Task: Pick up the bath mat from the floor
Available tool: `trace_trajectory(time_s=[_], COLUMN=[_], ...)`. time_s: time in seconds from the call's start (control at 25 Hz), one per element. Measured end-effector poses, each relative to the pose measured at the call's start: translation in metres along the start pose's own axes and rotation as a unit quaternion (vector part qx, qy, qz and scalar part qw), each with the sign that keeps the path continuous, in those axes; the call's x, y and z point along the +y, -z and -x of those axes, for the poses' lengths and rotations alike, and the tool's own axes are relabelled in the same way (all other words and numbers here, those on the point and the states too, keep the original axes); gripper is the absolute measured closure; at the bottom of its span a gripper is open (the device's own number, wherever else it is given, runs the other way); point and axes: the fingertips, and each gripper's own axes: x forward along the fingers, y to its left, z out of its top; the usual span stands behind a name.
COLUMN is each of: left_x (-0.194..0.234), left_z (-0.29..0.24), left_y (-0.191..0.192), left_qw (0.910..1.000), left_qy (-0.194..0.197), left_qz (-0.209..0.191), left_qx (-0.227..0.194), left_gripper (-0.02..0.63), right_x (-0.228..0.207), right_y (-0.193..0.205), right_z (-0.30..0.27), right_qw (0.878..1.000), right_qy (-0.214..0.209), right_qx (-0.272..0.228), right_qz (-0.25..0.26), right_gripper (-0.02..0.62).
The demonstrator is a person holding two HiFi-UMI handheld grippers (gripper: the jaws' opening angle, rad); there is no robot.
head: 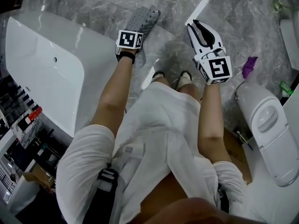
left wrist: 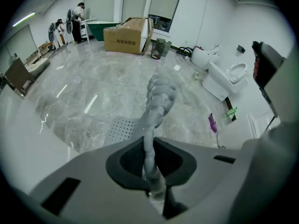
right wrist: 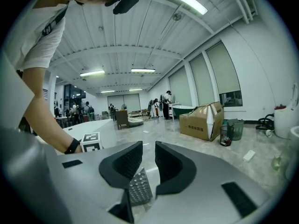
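Past our shirt [head: 159, 120], left gripper [left wrist: 152, 169] clenches the bath mat [left wrist: 159, 101] beside the bathtub [head: 42, 64]; right gripper [right wrist: 148, 162] gapes empty near the toilet [head: 271, 125].

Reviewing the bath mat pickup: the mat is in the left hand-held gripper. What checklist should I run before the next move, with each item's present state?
1. Left hand-held gripper shut on the bath mat: ok.
2. Mat fully off the floor: cannot tell; its perforated lower part hangs low.
3. Right hand-held gripper free to help: ok, jaws apart, pressing on nothing.
4. Mat apart from the bathtub: ok in the head view.
5. Mat hanging flat: not ok; it is bunched and twisted beyond the grip.
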Motion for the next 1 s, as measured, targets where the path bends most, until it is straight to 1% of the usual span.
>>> trace_trajectory(time_s=[0.08,0.32,0.48,0.6,0.72,1.0], left_x=[-0.008,-0.029,-0.04,-0.044,-0.052,-0.098], left_z=[0.029,0.126,0.184,0.226,0.266,0.335], left_y=[-0.007,-0.03,-0.042,-0.05,-0.058,-0.06], left_qw=[1.0,0.9995,0.999,0.9986,0.9975,0.9934], left_qy=[0.008,0.028,0.036,0.039,0.049,0.087], left_qz=[-0.001,-0.012,-0.016,-0.021,-0.036,-0.063], left_qx=[-0.002,-0.009,-0.019,-0.029,-0.035,-0.041], left_gripper=[0.565,0.565,0.565,0.564,0.564,0.563], right_x=[0.007,0.033,0.048,0.057,0.067,0.078], right_y=[-0.031,-0.122,-0.172,-0.203,-0.229,-0.273], right_z=[0.009,0.036,0.055,0.071,0.084,0.122], right_qw=[1.0,1.0,1.0,0.999,0.999,0.999], right_qy=[0.001,0.005,0.009,0.011,0.013,0.028], right_qx=[0.003,0.019,0.02,0.019,0.019,0.0], right_qz=[-0.004,0.015,0.022,0.025,0.032,0.04], right_gripper=[0.492,0.492,0.492,0.492,0.492,0.494])
